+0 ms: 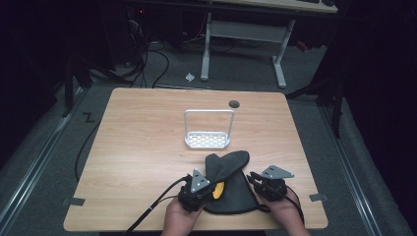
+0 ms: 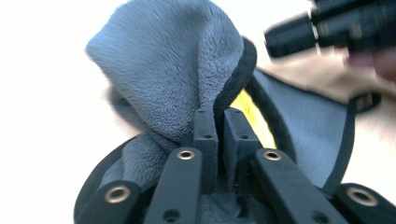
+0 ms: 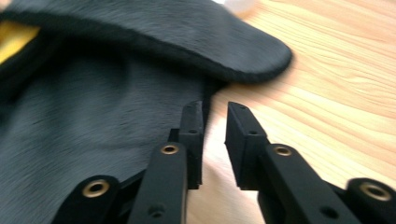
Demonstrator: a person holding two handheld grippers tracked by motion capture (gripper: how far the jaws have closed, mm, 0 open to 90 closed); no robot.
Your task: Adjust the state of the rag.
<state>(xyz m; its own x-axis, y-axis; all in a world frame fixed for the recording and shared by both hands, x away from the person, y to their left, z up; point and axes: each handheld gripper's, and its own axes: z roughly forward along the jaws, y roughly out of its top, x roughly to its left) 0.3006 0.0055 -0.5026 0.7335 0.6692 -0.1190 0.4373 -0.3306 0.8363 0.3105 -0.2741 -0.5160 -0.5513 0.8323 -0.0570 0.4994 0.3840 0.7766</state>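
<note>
- We find the left gripper (image 2: 215, 122) pinched nearly shut on the black-trimmed edge of the grey cloth (image 2: 173, 70), at a raised fold; a yellow lining (image 2: 254, 119) shows just beyond its fingertips.
- We find the right gripper (image 3: 215, 122) with jaws slightly parted and nothing between them; the cloth edge lies just to the left of its fingertips (image 3: 191, 116), bare table (image 3: 336, 88) to the right.
- We judge the right gripper nearer the free edge, which runs away from its fingers; a short sideways shift would take it.
</note>
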